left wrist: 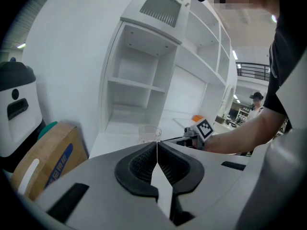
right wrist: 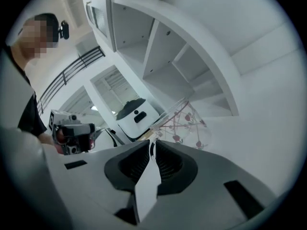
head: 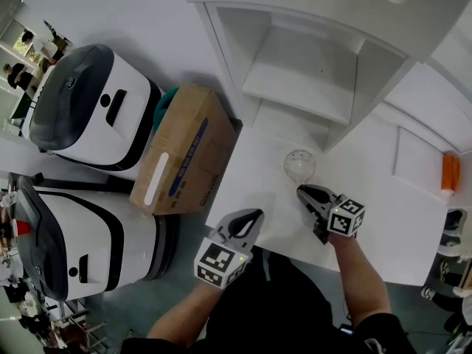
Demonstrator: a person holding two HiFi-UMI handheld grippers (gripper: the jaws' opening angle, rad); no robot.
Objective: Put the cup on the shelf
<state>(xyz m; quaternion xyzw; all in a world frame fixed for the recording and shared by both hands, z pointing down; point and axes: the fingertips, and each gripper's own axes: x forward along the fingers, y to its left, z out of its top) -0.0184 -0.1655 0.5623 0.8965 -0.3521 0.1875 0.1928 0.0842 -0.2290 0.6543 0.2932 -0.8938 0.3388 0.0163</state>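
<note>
Head view, looking steeply down: a white table (head: 398, 220) with a white shelf unit (head: 295, 80) standing at its far side. A clear glass cup (head: 300, 165), printed with small red flowers, appears to stand on the table just in front of the unit's lowest opening. It is not yet on any shelf.

My right claw (head: 304, 192) reaches to the cup from the near side, pointing almost level. Seen along its own jaws, the two ribbed black pads are drawn nearly together, with the cup's thin wall between their tips. I read this as a pinch on the rim, on the side nearest me. That grip suits a thin glass with no handle. Coming in low and flat also keeps the cup's body ahead of the claw, so it can enter an opening first.

My left claw (head: 254, 216) hangs over the table's near edge, left of the cup and well apart from it. Its pads are pressed together with nothing between them. I judge it is parked there to keep out of the right arm's way.

A cardboard box (head: 184, 150) sits just beside the table's left edge, with two white-and-black machines (head: 88, 109) beyond it.

As I judge it, the next move is a lift and a short carry forward. The cup could swing or slip in so narrow a pinch.
</note>
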